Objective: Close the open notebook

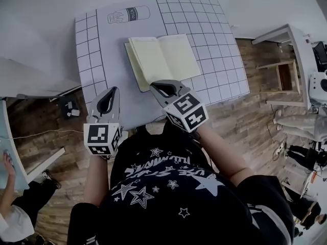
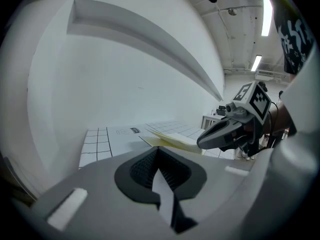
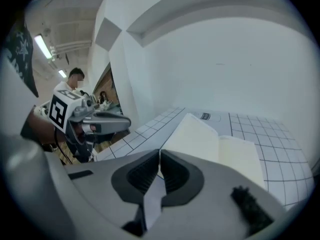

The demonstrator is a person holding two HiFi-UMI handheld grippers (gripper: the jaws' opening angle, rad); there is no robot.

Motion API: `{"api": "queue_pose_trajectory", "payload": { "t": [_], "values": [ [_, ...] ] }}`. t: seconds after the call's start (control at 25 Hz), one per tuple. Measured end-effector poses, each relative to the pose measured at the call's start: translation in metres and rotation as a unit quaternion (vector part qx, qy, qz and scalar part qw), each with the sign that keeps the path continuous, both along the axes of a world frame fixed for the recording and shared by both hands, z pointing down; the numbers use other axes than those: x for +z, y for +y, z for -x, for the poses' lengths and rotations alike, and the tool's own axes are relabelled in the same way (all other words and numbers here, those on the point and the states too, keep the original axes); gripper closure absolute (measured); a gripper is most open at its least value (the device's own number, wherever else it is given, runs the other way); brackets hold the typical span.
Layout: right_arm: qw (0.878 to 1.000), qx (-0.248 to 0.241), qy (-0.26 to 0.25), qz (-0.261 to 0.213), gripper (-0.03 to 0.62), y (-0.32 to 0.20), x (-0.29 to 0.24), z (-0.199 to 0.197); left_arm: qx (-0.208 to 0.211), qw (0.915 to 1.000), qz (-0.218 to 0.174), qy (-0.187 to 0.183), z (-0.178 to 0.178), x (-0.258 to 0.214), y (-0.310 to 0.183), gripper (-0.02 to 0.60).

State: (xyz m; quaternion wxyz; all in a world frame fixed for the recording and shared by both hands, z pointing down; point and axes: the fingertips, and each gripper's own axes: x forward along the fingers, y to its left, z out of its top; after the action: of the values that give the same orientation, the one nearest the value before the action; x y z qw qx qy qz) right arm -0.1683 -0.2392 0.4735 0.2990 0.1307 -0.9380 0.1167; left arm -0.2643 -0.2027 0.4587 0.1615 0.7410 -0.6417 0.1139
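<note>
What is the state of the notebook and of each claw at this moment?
notebook: open, pages facing up, left half lifted a little at its near edge.
right claw: shut on the near left edge of the notebook.
left claw: shut, empty, apart from the notebook.

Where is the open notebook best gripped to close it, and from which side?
The near edge of its left half, from the person's side. The notebook lies open with its spine running away from the person, so that thin edge faces the jaws. The right gripper is shut there.
</note>
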Motion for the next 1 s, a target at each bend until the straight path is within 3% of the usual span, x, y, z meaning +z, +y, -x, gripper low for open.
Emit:
{"api": "queue_pose_trajectory", "payload": {
  "t": [0.16,0.32,0.48,0.6,1.0],
  "values": [
    [0.998,0.021,-0.053,0.025,0.572,-0.016,-0.019,-0.023,-0.004,1.0,0.0,-0.003,-0.015,-0.002,-0.012,0.572],
    [0.997,0.012,-0.076,0.019,0.572,-0.034,-0.034,-0.047,-0.013,0.9998,0.006,-0.012,-0.029,0.001,-0.03,0.572],
    [0.998,-0.01,-0.066,0.011,0.572,-0.056,-0.039,-0.078,-0.052,0.9986,-0.001,-0.003,-0.039,-0.003,-0.05,0.572],
    [0.997,-0.018,-0.066,0.019,0.572,-0.073,-0.037,-0.1,-0.08,0.9967,-0.001,-0.016,-0.044,-0.008,-0.06,0.572],
    [0.999,-0.002,0.003,0.04,0.572,-0.124,0.029,-0.161,-0.095,0.995,0.019,-0.027,-0.091,-0.006,-0.086,0.572]
  ]
}}
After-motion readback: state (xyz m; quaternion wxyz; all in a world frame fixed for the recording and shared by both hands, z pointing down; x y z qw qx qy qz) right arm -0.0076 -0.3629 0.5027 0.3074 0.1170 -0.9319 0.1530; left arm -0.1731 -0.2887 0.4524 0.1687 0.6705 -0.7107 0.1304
